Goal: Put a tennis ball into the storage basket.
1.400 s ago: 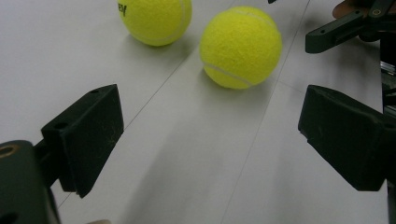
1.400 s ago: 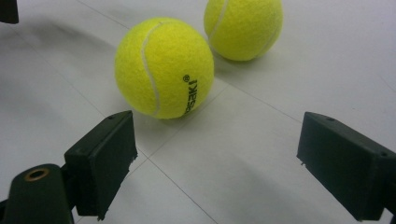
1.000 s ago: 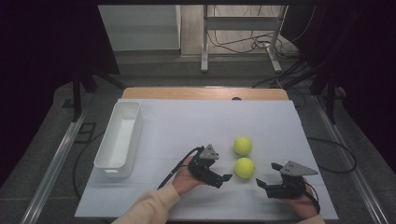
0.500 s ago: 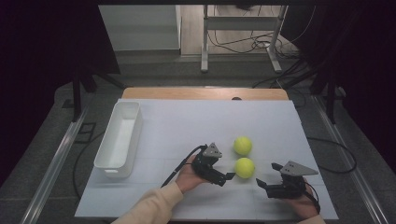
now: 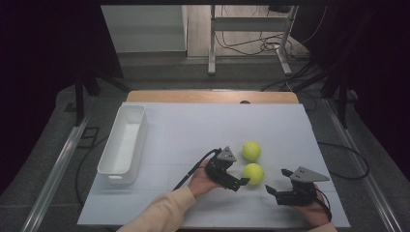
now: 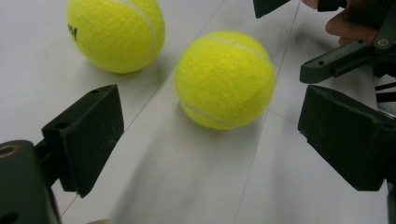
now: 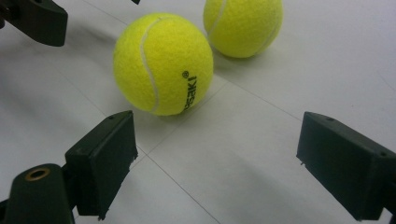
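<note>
Two yellow tennis balls lie on the white table. The nearer ball (image 5: 253, 173) (image 6: 225, 79) (image 7: 163, 63) has black lettering, and the farther ball (image 5: 251, 151) (image 6: 116, 32) (image 7: 243, 25) rests just behind it. My left gripper (image 5: 237, 176) (image 6: 217, 135) is open, with its jaws just left of the nearer ball and not touching it. My right gripper (image 5: 276, 182) (image 7: 219, 149) is open too, a short way to the right of that ball with bare table between its jaws.
A long white bin (image 5: 123, 142) stands along the left side of the table (image 5: 193, 125). A wooden strip (image 5: 212, 96) runs along the far edge. Beyond it on the floor are a metal stand and cables (image 5: 251, 43).
My left gripper has edged slightly right, closer to the nearer ball. The balls and the right gripper have stayed put.
</note>
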{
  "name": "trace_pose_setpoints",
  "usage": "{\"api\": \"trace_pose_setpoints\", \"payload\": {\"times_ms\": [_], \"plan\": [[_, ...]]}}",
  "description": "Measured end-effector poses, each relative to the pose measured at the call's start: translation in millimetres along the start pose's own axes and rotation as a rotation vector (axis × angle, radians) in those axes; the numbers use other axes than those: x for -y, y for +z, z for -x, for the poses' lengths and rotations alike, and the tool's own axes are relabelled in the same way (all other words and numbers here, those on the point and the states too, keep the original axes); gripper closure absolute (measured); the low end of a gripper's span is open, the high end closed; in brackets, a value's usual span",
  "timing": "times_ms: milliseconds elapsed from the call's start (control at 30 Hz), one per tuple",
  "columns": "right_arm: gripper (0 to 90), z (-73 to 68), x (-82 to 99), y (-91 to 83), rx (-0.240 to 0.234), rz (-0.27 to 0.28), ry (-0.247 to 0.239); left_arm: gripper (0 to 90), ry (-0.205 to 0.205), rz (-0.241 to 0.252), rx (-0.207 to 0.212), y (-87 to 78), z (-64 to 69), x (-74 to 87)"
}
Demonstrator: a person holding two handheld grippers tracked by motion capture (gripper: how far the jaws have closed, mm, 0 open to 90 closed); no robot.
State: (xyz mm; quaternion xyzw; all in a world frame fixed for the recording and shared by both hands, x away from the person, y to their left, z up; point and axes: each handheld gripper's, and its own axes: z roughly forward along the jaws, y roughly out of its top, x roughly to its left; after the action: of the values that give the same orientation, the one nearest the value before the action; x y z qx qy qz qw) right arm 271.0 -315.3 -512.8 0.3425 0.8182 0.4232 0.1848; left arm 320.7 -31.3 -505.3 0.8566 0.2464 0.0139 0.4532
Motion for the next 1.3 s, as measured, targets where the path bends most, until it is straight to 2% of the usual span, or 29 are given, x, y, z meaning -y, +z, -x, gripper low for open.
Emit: {"api": "trace_pose_setpoints", "payload": {"times_ms": [200, 467, 700, 800, 1300], "plan": [[12.5, 0.1, 0.1, -0.3, -0.001, 0.002, 0.001, 7.9, -0.006, -0.004, 0.004, 4.5, -1.1, -1.9], [12.5, 0.4, 0.3, -0.6, -0.003, 0.004, 0.002, 7.9, 0.008, -0.016, 0.011, 13.9, -1.0, -4.7], [12.5, -0.2, 0.3, -1.8, 0.01, 0.001, -0.006, 7.9, 0.016, -0.027, 0.034, 25.6, 1.9, -8.9], [12.5, -0.3, 0.4, -2.0, 0.01, 0.003, -0.005, 7.9, 0.028, -0.04, 0.034, 28.9, 3.0, -9.7], [12.6, 0.8, 1.3, -2.3, 0.018, -0.002, 0.003, 8.1, 0.037, -0.072, 0.045, 42.9, 3.6, -15.1]]}}
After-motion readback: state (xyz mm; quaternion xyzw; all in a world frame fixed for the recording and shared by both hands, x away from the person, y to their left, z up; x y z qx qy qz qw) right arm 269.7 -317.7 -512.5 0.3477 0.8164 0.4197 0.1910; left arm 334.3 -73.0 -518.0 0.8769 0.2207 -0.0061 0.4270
